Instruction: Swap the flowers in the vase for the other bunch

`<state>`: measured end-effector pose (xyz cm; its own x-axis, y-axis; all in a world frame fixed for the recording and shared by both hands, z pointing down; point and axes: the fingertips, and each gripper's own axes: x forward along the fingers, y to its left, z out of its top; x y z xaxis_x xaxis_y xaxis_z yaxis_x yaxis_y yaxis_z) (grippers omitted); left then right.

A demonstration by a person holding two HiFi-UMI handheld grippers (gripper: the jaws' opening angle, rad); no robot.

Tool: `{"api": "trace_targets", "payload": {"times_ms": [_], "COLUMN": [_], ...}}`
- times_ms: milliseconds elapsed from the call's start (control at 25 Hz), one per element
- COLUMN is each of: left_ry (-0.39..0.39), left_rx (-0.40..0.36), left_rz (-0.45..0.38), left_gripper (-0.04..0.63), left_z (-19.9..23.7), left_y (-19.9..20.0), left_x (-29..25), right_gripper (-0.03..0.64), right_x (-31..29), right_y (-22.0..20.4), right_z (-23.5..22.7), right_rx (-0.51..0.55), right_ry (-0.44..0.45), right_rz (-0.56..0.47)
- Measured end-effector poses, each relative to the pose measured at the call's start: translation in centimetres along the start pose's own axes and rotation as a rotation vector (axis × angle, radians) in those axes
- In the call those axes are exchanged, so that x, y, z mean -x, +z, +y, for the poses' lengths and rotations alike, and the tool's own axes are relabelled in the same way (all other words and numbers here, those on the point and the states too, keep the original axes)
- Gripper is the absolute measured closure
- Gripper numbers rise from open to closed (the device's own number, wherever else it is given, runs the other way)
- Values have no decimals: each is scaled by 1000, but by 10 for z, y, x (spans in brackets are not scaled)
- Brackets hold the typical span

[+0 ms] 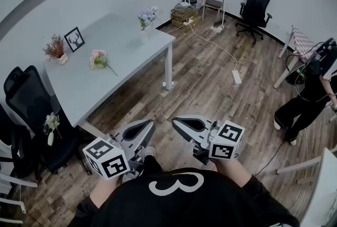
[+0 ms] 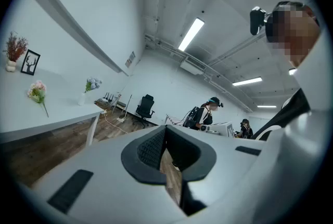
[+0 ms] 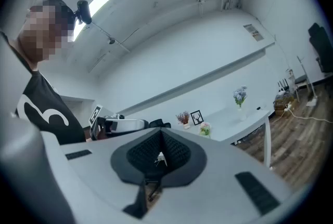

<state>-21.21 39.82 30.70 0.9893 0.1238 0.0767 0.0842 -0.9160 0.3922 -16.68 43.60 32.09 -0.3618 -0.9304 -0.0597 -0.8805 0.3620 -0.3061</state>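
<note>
A: Where's the vase (image 1: 144,35) from here?

B: On the far right corner of the white table (image 1: 126,47), well apart from both grippers. It stands upright with pale blue flowers (image 1: 146,16) in it. The pink bunch (image 1: 98,58) lies flat on the tabletop to the left of the vase and nearer, with its stem trailing toward the near right. I'd guess it was laid out loose so it can be taken by the stem once the vase is emptied.

A: And the grippers?

B: Both are level and close in front of the person's body, over the wooden floor (image 1: 210,78) on the near side of the table. The left gripper (image 1: 149,126) has its tips drawn together. Only a sliver of floor shows between the pads lower down, and nothing is in it. The right gripper (image 1: 176,121) is fully closed, also on nothing.

A: Why closed?

B: Probably just a resting carry, since nothing is within reach. The swap looks unstarted: blue flowers in, pink ones out.

A: Anything to mind on that table?

B: A framed deer picture (image 1: 74,39) and a small pot of dried reddish sprigs (image 1: 56,48) sit at its left end, away from the vase. A black chair (image 1: 31,110) stands at the near left, and another person (image 1: 310,89) is off to the right.
</note>
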Motion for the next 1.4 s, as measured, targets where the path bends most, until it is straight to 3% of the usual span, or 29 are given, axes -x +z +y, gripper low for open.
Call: {"api": "trace_targets", "payload": {"times_ms": [480, 840, 1160, 1400], "left_ry": [-13, -26, -45, -59], "left_rx": [-29, 13, 79, 127], "left_rz": [-8, 11, 27, 49], "left_gripper": [583, 583, 583, 583], "left_z": [-6, 7, 68, 152], "left_y": [3, -1, 4, 25], "left_x": [-3, -18, -49, -99], "right_gripper": [611, 609, 609, 609], "right_x": [5, 11, -17, -64], "right_y": [9, 9, -2, 9], "right_z": [0, -31, -88, -168], "right_rx": [24, -82, -127, -164], "right_ry": [-6, -51, -97, -131], "right_rz": [-13, -79, -56, -50]}}
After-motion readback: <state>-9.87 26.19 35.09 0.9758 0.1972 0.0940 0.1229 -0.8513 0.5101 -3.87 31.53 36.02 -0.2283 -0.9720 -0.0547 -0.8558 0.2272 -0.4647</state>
